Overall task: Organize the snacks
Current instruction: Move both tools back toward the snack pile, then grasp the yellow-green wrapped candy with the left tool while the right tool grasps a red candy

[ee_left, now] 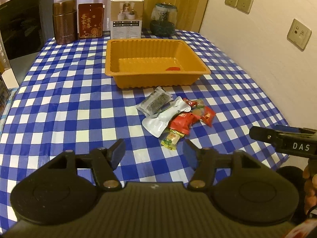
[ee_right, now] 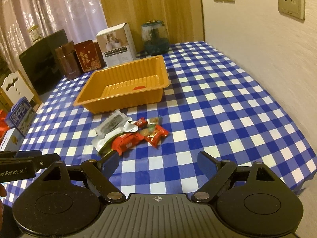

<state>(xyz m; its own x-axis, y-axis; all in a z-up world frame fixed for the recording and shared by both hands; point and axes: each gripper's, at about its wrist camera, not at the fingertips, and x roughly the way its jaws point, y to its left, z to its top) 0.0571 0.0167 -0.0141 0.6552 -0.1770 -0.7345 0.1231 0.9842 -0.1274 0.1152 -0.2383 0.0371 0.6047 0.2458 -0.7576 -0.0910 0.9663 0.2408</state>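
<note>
An orange plastic tray (ee_left: 158,73) (ee_right: 118,105) sits on the blue checked tablecloth, with one small red item (ee_left: 173,68) (ee_right: 139,87) on its floor. In front of it lies a pile of snacks: a clear pack of dark seaweed (ee_left: 154,103) (ee_right: 111,123), a white pouch (ee_left: 164,117) (ee_right: 103,140), red wrapped sweets (ee_left: 181,123) (ee_right: 126,141) and a yellow-green candy (ee_left: 171,139). My left gripper (ee_left: 153,152) hovers open just short of the pile, nothing between its fingers. My right gripper (ee_right: 158,164) is open and empty too, near the pile's right side.
Along the table's back stand a brown canister (ee_left: 65,21), a red box (ee_left: 90,20), a white carton (ee_left: 126,17) and a glass jar (ee_left: 163,18). A wall with sockets (ee_left: 238,1) borders the right side. Boxes (ee_right: 18,117) lie off the table's left edge.
</note>
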